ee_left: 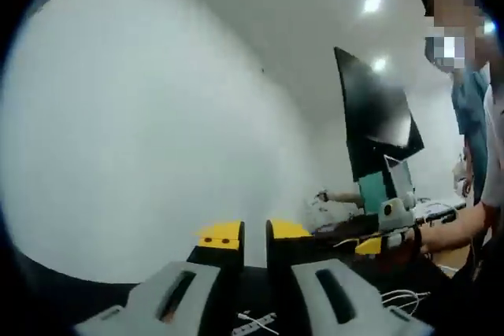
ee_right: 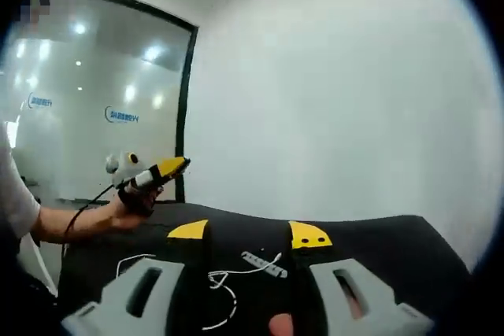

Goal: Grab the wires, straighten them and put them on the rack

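Observation:
White wires (ee_right: 223, 282) lie loose on the black table (ee_right: 370, 241), one ending in a long white connector strip (ee_right: 264, 264). My right gripper (ee_right: 249, 233) hovers just above them, jaws wide open with nothing between. In the left gripper view, my left gripper (ee_left: 254, 234) is raised over the table edge, its yellow-tipped jaws close together and holding nothing. More white wires (ee_left: 257, 322) lie below it and to the right (ee_left: 403, 298). A hand holds the left gripper (ee_right: 161, 169) up at the table's left, and the right gripper (ee_left: 372, 245) shows low at the right.
A white wall (ee_left: 157, 139) stands behind the table. A tilted black panel (ee_left: 374, 116) and a teal object (ee_left: 370, 191) rise at the far end, with clutter around them. A glass partition (ee_right: 94, 108) is on the left. A person (ee_left: 472, 116) stands at the right.

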Available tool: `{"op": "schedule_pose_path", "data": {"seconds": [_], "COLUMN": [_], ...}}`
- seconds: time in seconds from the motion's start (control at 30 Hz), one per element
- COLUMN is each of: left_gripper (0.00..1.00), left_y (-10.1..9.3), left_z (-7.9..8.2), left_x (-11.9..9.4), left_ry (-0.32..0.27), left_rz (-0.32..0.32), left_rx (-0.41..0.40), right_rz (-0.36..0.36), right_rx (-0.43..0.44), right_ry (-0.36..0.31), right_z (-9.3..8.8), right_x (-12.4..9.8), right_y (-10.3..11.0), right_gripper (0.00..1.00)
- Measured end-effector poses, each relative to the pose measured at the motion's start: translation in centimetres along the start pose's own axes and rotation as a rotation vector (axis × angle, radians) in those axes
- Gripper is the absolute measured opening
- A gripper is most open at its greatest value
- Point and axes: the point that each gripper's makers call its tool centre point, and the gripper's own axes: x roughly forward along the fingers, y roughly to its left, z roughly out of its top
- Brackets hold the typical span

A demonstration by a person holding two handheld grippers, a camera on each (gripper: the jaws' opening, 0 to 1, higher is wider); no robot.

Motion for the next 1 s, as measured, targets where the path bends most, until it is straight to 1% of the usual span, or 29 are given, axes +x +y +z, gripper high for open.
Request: {"op": "schedule_pose_path", "data": {"seconds": [0.03,0.07,0.1,0.13,0.17,0.2,0.23,0.27,0.3,0.33,0.37,0.4,0.43,0.47,0.5,0.53,0.57,0.63,0.67,0.7,0.73,0.77,0.8,0.83,0.87,0.9,0.93,0.97,1.0], "left_gripper": [0.13,0.13,0.15,0.20,0.27,0.37,0.42,0.46,0.51,0.55,0.66,0.77,0.90,0.96,0.96,0.96,0.96,0.96,0.96,0.96,0.96,0.96,0.96,0.96,0.95,0.92,0.85,0.80,0.76], "left_y": [-1.4,-2.2,-3.4,-4.2,-4.8,-5.3,-5.8,-5.9,-6.1,-6.7,-7.7,-8.5,-8.9,-9.0,-8.9,-9.0,-9.0,-9.4,-9.0,-8.2,-7.2,-6.3,-5.0,-5.6,-6.0,-6.2,-6.6,-6.8,-7.3], "left_z": [1.3,2.4,3.6,4.5,5.4,6.4,7.6,8.7,9.3,9.4,9.9,10.0,9.7,9.0,7.9,7.7,7.6,6.8,6.2,5.2,3.8,2.3,-0.4,-1.8,-2.7,-3.4,-4.2,-4.4,-4.5], "left_x": [-0.3,-0.8,-1.4,-2.1,-2.8,-3.6,-4.6,-5.6,-6.6,-7.2,-7.6,-7.9,-8.2,-8.4,-9.1,-9.4,-10.0,-11.1,-11.9,-12.7,-13.4,-13.8,-14.4,-14.5,-14.6,-14.9,-15.4,-15.3,-15.4], "left_ry": [-0.043,-0.065,-0.080,-0.088,-0.097,-0.125,-0.168,-0.207,-0.222,-0.214,-0.246,-0.252,-0.234,-0.205,-0.154,-0.147,-0.147,-0.116,-0.093,-0.058,-0.009,0.035,0.134,0.186,0.180,0.200,0.219,0.206,0.274], "left_rz": [-0.011,0.007,0.025,0.039,0.057,0.079,0.092,0.118,0.142,0.128,0.098,0.075,0.077,0.097,0.124,0.125,0.149,0.138,0.159,0.194,0.218,0.220,0.221,0.200,0.174,0.157,0.135,0.128,0.102], "left_rx": [-0.028,-0.017,0.028,0.029,0.017,-0.009,-0.032,-0.010,0.006,-0.007,0.012,0.045,0.062,0.058,0.028,0.056,0.111,0.141,0.170,0.210,0.216,0.195,0.216,0.206,0.202,0.213,0.216,0.222,0.238], "right_rz": [0.014,0.024,0.041,0.057,0.068,0.087,0.113,0.122,0.127,0.133,0.136,0.135,0.122,0.118,0.115,0.117,0.105,0.096,0.101,0.112,0.118,0.123,0.124,0.127,0.134,0.134,0.130,0.128,0.135], "right_rx": [-0.035,-0.052,-0.062,-0.073,-0.082,-0.088,-0.088,-0.078,-0.076,-0.075,-0.075,-0.083,-0.089,-0.083,-0.059,-0.016,0.023,0.016,-0.006,-0.007,0.011,0.034,0.046,0.057,0.072,0.069,0.052,0.004,-0.005], "right_ry": [-0.009,-0.013,-0.020,-0.021,-0.023,-0.034,-0.046,-0.051,-0.054,-0.053,-0.053,-0.047,-0.037,-0.034,-0.038,-0.061,-0.059,-0.027,-0.068,-0.092,-0.080,-0.070,-0.055,-0.051,-0.054,-0.054,-0.047,-0.038,-0.033], "right_z": [0.2,0.3,0.5,0.6,0.6,0.7,0.8,0.7,0.6,0.3,0.0,-0.4,-0.9,-1.3,-1.5,-1.5,-1.8,-2.4,-1.6,-1.2,-1.5,-1.8,-2.1,-2.2,-2.2,-2.3,-2.4,-2.4,-2.6], "right_x": [-0.6,-1.2,-1.6,-2.0,-2.3,-2.5,-2.8,-2.9,-3.1,-3.1,-3.0,-2.9,-2.8,-2.8,-2.9,-3.0,-3.2,-3.3,-3.4,-3.4,-3.4,-3.5,-3.4,-3.4,-3.5,-3.6,-3.6,-3.7,-3.7], "right_y": [0.5,1.2,2.1,2.7,3.1,3.7,4.4,4.7,4.8,5.0,4.8,4.9,4.6,4.5,4.3,4.3,3.8,3.7,3.8,3.9,3.9,3.8,3.6,3.6,3.7,3.8,3.9,4.3,4.7], "right_gripper": [0.35,0.35,0.35,0.36,0.38,0.38,0.38,0.38,0.38,0.38,0.38,0.38,0.38,0.37,0.37,0.37,0.37,0.38,0.40,0.40,0.40,0.42,0.45,0.47,0.48,0.48,0.48,0.48,0.48]}}
